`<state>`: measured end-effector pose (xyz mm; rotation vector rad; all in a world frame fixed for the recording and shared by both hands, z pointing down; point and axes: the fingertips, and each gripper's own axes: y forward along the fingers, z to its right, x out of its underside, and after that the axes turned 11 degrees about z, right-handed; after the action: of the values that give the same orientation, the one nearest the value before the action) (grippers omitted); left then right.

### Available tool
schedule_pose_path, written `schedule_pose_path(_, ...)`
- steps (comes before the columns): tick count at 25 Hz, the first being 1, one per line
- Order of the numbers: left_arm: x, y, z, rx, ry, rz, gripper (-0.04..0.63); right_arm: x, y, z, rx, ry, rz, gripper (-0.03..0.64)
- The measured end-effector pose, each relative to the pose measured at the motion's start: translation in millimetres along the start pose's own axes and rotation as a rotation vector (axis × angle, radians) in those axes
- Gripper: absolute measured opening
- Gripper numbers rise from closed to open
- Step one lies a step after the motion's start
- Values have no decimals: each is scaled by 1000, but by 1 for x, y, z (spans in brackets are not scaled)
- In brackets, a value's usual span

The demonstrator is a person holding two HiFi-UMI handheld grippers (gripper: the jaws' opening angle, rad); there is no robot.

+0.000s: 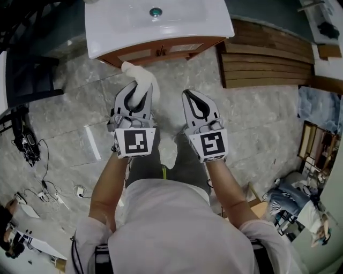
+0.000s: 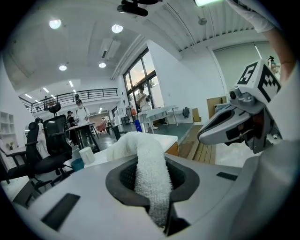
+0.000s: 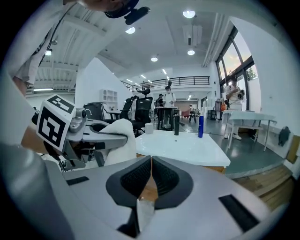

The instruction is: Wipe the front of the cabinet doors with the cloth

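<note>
Cloth (image 1: 140, 81) white, fluffy | clamped in left tool (image 1: 134, 99)

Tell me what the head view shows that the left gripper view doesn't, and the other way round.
Only the head view: the sink drain, floor cables and the person's shirt. Only the left gripper view: office chairs, a white cup and ceiling lights. Both: the cloth clamped in the left gripper, the right gripper and the white countertop.
</note>
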<state>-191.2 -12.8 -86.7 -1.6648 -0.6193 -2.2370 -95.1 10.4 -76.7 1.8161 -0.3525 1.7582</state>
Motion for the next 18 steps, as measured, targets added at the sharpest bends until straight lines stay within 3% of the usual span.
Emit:
schedule_pose_path(8,37,68,18,-25,51,-18,72,60,45,36,-112,15,19,38)
schedule_pose_path(18,136,121,44,-36,69,-71,72,176,86,80,-117,61,1,38)
